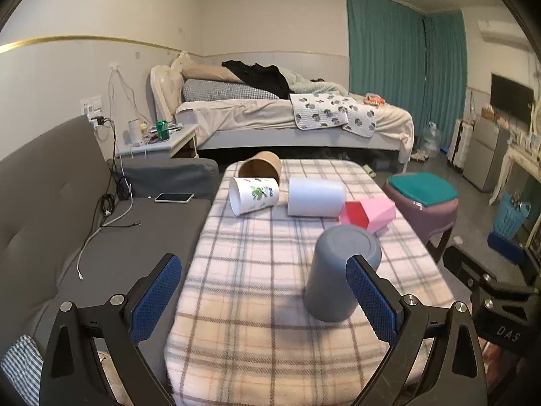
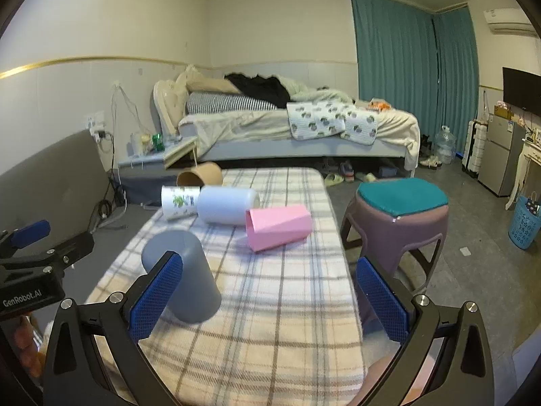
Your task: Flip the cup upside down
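Left wrist view shows the grey cup (image 1: 341, 270) standing mouth-down at lower right of centre on the checked blanket (image 1: 263, 297), which looks like the flip already done. Left gripper (image 1: 263, 299) and right gripper (image 2: 267, 299) are both spread wide, holding nothing. Next, probably one of the cups lying on their sides beyond: white cup (image 1: 316, 197), pink cup (image 1: 370, 213).

A lived-in bedroom is lying ahead of the tongs: unmade bed (image 1: 287, 115), teal curtains (image 1: 399, 64), cluttered nightstand (image 1: 162, 138) sitting far left.
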The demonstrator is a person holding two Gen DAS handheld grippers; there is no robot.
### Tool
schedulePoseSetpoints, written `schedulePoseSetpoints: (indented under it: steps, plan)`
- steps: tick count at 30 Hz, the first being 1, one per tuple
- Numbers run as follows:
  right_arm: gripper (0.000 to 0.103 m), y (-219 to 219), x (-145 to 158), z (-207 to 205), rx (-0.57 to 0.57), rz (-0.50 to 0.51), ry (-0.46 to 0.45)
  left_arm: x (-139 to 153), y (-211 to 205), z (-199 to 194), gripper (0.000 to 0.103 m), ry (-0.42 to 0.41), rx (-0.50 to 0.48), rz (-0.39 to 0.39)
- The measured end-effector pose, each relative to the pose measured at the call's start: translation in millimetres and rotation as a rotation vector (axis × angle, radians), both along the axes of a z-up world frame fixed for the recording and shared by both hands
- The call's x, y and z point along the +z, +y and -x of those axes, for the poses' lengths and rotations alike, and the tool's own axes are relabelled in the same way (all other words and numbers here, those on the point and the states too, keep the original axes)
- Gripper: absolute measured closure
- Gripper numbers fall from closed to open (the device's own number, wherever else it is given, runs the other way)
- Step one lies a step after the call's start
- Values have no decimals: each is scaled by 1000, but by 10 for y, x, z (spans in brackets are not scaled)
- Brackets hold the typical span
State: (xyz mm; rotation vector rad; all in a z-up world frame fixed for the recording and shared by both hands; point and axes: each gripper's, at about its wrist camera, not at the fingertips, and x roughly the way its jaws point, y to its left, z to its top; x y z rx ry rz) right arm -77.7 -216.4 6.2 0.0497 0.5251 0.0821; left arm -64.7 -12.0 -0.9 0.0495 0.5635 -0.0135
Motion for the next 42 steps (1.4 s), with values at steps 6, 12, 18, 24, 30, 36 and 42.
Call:
schedulePoseSetpoints:
  steps: [6, 12, 18, 24, 30, 36, 42]
  plan:
    - [0, -6, -86, -33, 3, -15, 27, -94, -85, 16, 2, 21, -18, -26]
    - [0, 4, -107, -32, 13, -7, 29, -104, -51, -6, 2, 28, -1, -17]
    - [0, -8, -132, -39, 14, -10, 39, -112, 9, -34, 2, 39, 20, 3]
    - [0, -4, -147, -47, 23, -9, 39, -109, 26, -50, 2, 41, 26, 7]
    - [0, -8, -156, -59, 19, -12, 47, -110, 23, -56, 2, 40, 20, -12]
    - [0, -10, -160, -61, 17, -10, 49, -121, 29, -51, 2, 40, 11, -20]
    - [0, -14, -173, -63, 13, -9, 55, -107, 58, -42, 2, 40, 12, -5]
